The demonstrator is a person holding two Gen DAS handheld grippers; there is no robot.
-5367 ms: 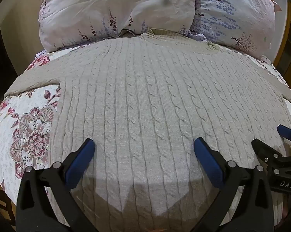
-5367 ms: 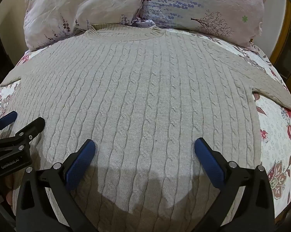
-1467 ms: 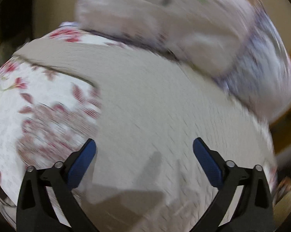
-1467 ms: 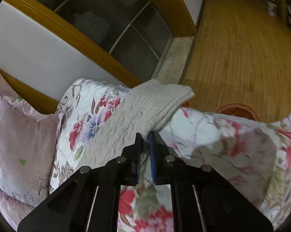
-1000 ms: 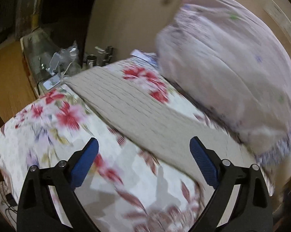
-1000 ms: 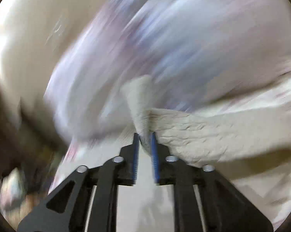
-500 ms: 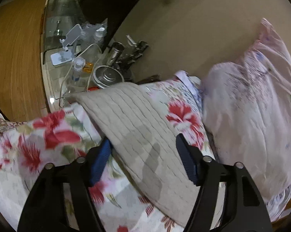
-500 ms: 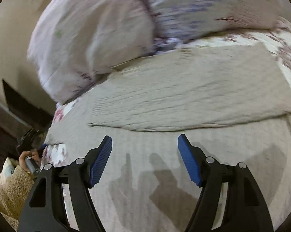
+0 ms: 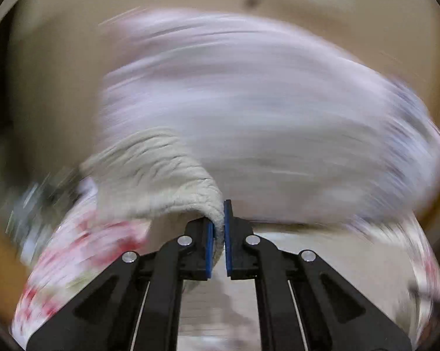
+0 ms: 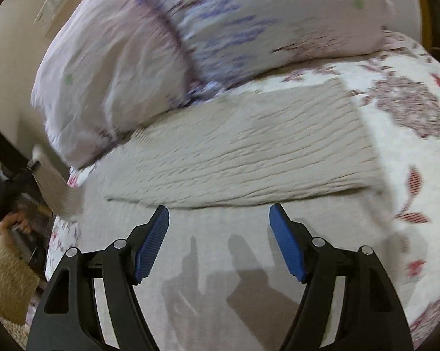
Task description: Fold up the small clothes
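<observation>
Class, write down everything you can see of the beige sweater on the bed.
The sweater is beige cable knit, soft and thick-looking. It lies on the floral bedspread below the pillows. One sleeve is folded flat across the body. The other sleeve is lifted, pinched in the shut left claw. The open right claw hovers over the body, not touching. The views are blurred.

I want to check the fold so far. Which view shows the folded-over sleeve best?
The right wrist view: the folded sleeve lies flat across the sweater there. The left wrist view shows only the other sleeve, blurred.
</observation>
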